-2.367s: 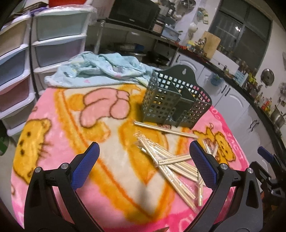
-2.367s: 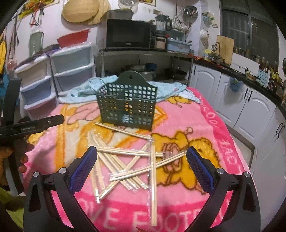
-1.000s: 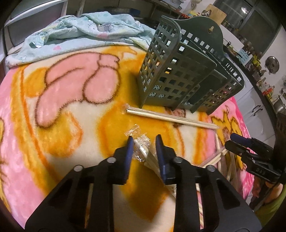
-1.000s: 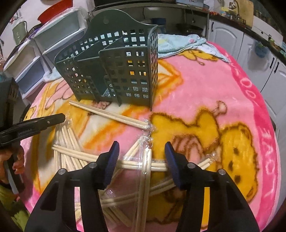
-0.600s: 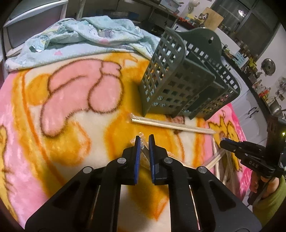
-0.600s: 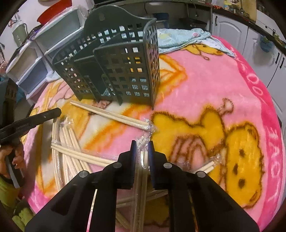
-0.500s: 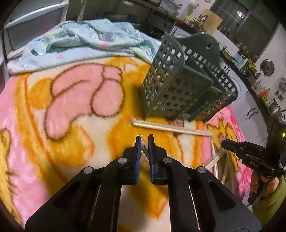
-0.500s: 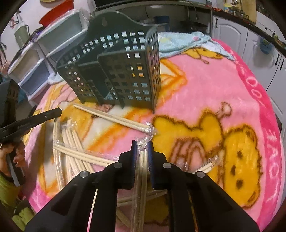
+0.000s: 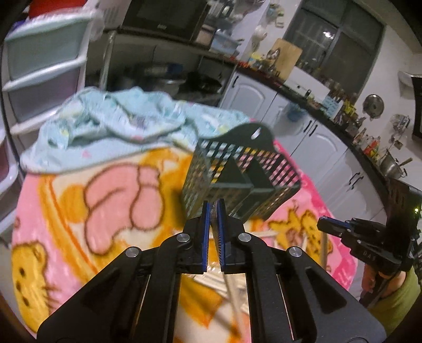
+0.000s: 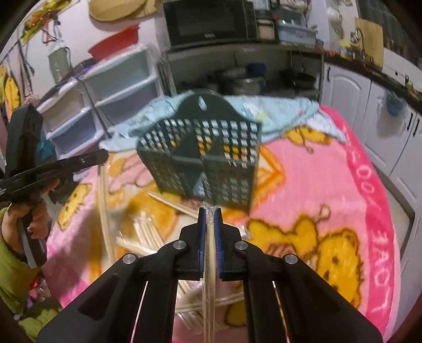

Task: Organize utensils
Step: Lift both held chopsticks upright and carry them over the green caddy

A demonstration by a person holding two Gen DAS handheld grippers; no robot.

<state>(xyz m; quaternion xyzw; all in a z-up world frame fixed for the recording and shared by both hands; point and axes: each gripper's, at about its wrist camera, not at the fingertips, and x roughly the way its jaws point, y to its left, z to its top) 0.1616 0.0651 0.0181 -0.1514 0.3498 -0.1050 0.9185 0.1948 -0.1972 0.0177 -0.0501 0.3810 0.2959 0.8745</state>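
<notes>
Fingers (image 9: pixel 207 232) of the left gripper (image 9: pixel 213 208), blue-padded, are drawn narrow in its own camera, pinched on a wrapped pair of chopsticks (image 9: pixel 232 293) that trails down behind them; the grip itself is mostly hidden between the pads. Just past the tips stands the dark green slotted utensil holder (image 9: pixel 237 179), upright on the pink cartoon blanket (image 9: pixel 63 211) that covers the desk. A crumpled light blue cloth (image 9: pixel 110 126) lies beyond it, well apart from the holder's near wall. Off to the right the right gripper (image 9: pixel 332 227) shows side-on with a thin stick hanging from its tip. More wrapped chopsticks lie blurred on the blanket below the left gripper.

From the right wrist camera, the right gripper (image 10: pixel 209 213) has its fingers (image 10: pixel 201 232) nearly together, clamped on a clear-wrapped chopstick pair (image 10: pixel 209 290) that runs straight back between them toward the lens. The utensil holder (image 10: pixel 205 155) sits just ahead, its divided compartments open to view. At the left edge the left gripper (image 10: pixel 89 158) is held up over the blanket (image 10: pixel 329 184), a chopstick packet (image 10: pixel 104 205) dangling from it. A loose heap of chopsticks (image 10: pixel 142 232) rests on the blanket between the two grippers, near the holder's base. Stacked plastic drawers (image 10: pixel 116 87) and a microwave (image 10: pixel 208 21) stand behind the desk.
</notes>
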